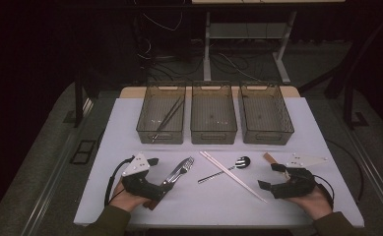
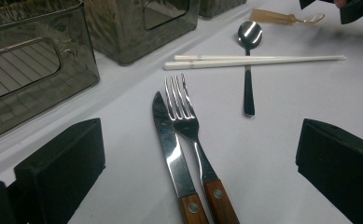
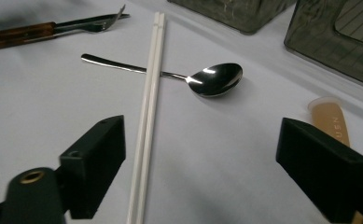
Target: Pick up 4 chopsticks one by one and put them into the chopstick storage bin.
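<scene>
L gripper (image 2: pixel 198 163) jaws wide, straddling knife (image 2: pixel 170 149) + fork (image 2: pixel 188 126) at table's 7 o'clock, nothing gripped. Chopsticks (image 3: pixel 146 121) over spoon (image 3: pixel 202 77), centre. R gripper (image 3: pixel 202 163) at 5 o'clock, jaws wide, holding nothing. L bin (image 1: pixel 160 114) holds tongs; other sorting looks undone.

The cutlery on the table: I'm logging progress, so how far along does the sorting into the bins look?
Early. Done: one dark utensil pair lies in the left bin; the middle bin and right bin look empty. In hand: nothing; left gripper stands open around knife and fork, right gripper open over chopsticks. Left: those, the spoon and a tan-handled piece.
</scene>
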